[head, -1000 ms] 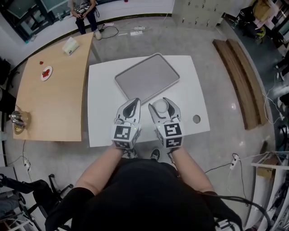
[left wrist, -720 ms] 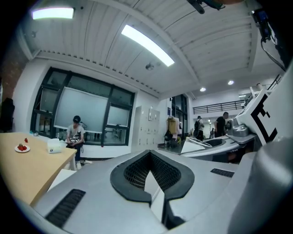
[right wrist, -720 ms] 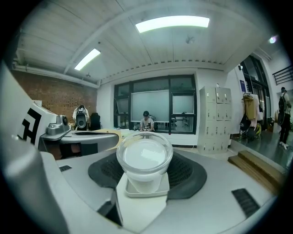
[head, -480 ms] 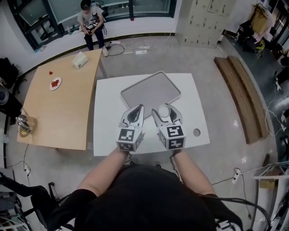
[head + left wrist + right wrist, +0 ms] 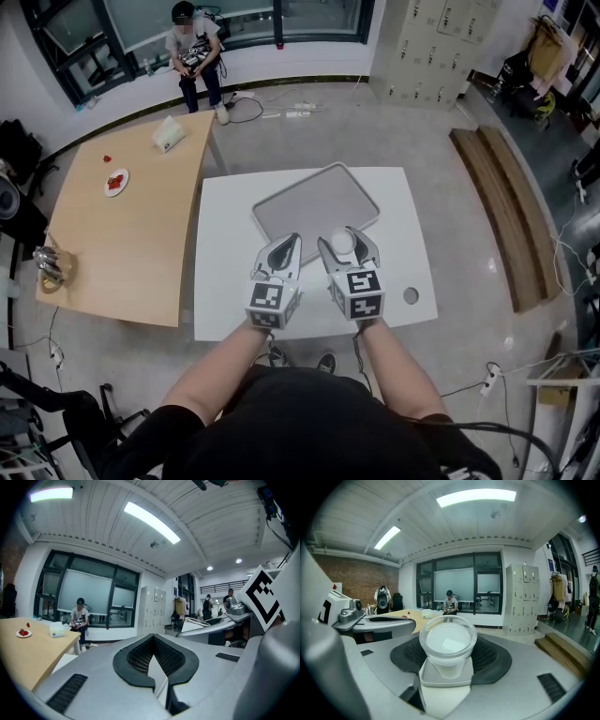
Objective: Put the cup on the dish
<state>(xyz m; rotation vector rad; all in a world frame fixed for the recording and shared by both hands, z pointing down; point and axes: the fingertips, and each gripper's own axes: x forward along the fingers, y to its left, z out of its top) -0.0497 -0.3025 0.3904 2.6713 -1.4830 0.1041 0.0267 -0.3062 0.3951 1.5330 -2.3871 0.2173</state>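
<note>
— White table (image 5: 220, 281) under both grippers. Where is the cup (image 5: 341, 242)?

— It is clamped upright between the right gripper's (image 5: 343, 238) jaws, just short of the dish's (image 5: 314, 202) near edge and seemingly lifted off the table. The left gripper (image 5: 286, 244), also on the dish's near side, is closed on nothing.

— Anything in either container?

— The dish is bare. The cup looks empty, though its white inside makes that hard to swear to.

— How should the placing go?

— I'd carry the cup forward over the dish's flat middle, clear of the raised rim. Keep it level, lower it until the base sits flat, and only then part the jaws.
</note>
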